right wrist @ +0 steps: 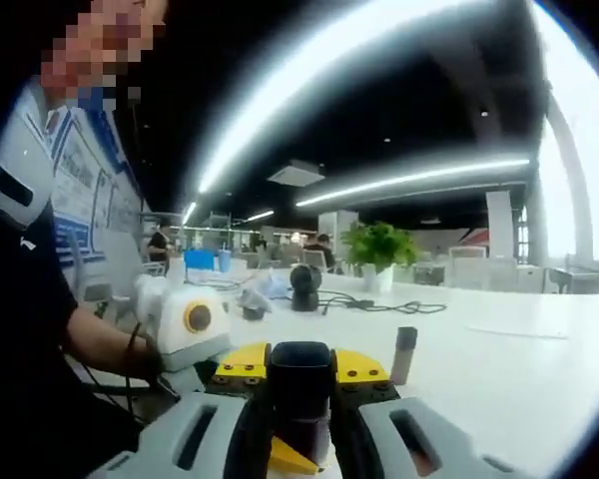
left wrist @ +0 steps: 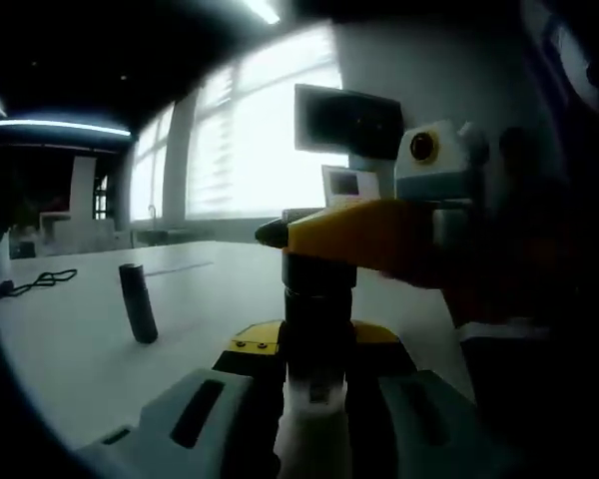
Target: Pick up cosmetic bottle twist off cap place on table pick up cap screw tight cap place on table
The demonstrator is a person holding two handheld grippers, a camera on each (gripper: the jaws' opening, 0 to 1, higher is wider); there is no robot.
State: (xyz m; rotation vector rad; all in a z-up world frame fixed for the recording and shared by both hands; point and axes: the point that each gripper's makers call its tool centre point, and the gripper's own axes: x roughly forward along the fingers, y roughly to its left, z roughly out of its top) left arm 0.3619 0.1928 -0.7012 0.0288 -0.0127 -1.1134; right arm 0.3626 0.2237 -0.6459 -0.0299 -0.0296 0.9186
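Gripping the dark cosmetic bottle [left wrist: 317, 329] upright between its jaws, the left gripper [left wrist: 314, 399] holds it low and close in the left gripper view, above the white table [left wrist: 80, 339]. Just past it, the right gripper [left wrist: 359, 239] reaches in from the right with its yellow jaws closed on the top of the bottle, at the cap. In the right gripper view, the right gripper [right wrist: 299, 424] has the same dark bottle [right wrist: 299, 384] clamped between its yellow-tipped jaws, with the left gripper [right wrist: 185, 324] just left of the bottle, held in the person's hand [right wrist: 145, 361]. Beyond the bottle, a small dark cylinder [left wrist: 137, 302] stands upright on the table, well apart from it. Farther off lie a black cable [right wrist: 379, 305] and a potted plant [right wrist: 377, 249].
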